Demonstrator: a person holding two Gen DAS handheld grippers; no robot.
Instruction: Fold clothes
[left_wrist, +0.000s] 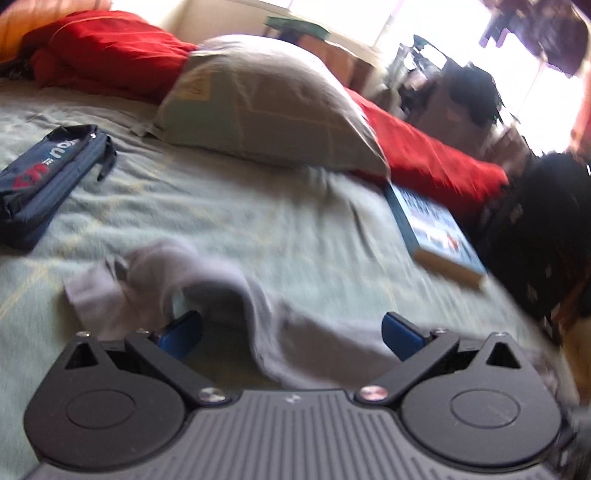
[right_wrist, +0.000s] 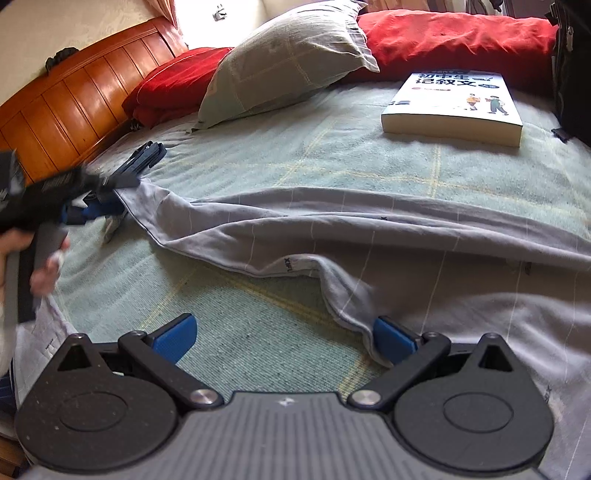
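Observation:
A light grey garment with thin white lines lies spread and wrinkled across the green bedspread. My right gripper is open low over the bedspread, and a folded edge of the garment touches its right fingertip. At the far left a hand holds my left gripper at the garment's corner. In the blurred left wrist view, my left gripper is open with a bunched end of the garment lying between its fingers and draped over the left fingertip.
A grey-green pillow and red bedding lie at the head of the bed, against a wooden headboard. A book lies at the back right, a navy pouch at the left. A black bag stands by the bed's right edge.

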